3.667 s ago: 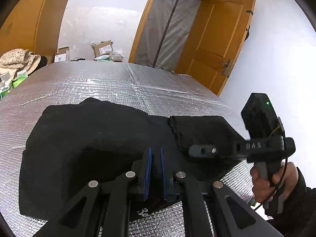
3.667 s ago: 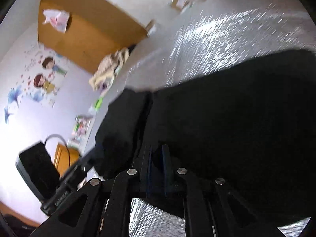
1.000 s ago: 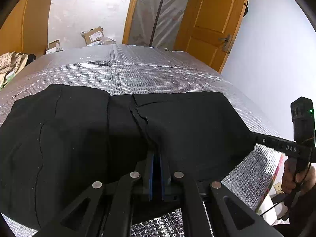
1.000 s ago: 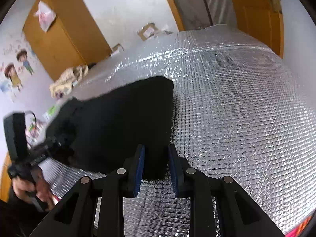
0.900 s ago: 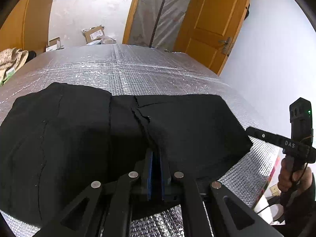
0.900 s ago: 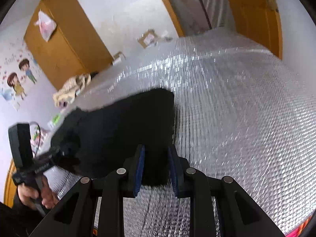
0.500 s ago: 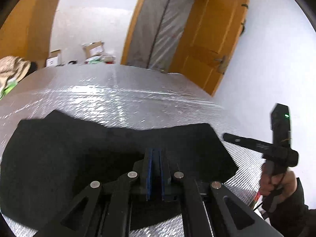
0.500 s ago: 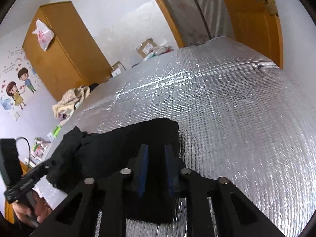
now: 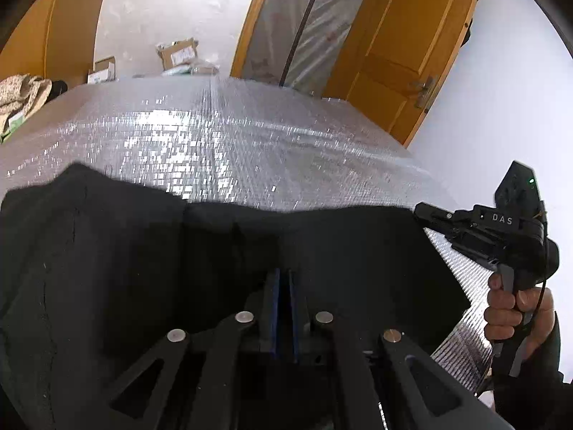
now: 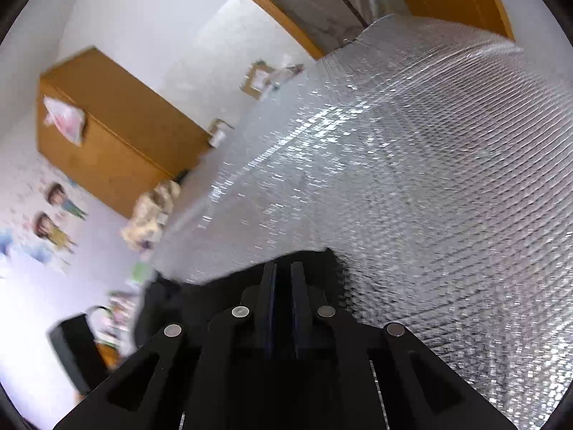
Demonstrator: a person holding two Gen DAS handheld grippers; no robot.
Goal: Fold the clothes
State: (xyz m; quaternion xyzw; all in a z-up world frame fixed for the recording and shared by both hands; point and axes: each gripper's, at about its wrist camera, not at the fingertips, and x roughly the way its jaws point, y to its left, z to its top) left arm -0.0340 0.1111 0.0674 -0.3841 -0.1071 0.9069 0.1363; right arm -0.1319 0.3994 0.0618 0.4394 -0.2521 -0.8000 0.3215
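Note:
A black garment (image 9: 125,251) lies spread across the near part of a silver foil-covered table (image 9: 250,143). My left gripper (image 9: 283,279) is shut on the garment's near edge, dark cloth pinched between its blue pads. My right gripper (image 9: 420,213), held by a person's hand (image 9: 515,308), sits at the garment's right corner. In the right wrist view, my right gripper (image 10: 283,272) has its jaws closing, nearly together, with the corner of the black garment (image 10: 207,294) between the pads. The bare foil of the table (image 10: 429,179) stretches beyond it.
A wooden door (image 9: 412,53) and a plastic-covered doorway (image 9: 304,25) stand beyond the table's far edge. Cardboard boxes (image 9: 179,53) sit on the floor there. A patterned cloth pile (image 9: 21,93) lies at the left. A wooden wardrobe (image 10: 118,143) stands against the wall.
The right gripper's jaws have narrowed onto the garment's corner, and its view has rolled. Both grippers have drawn back, and the garment has moved nearer with them, baring more foil.

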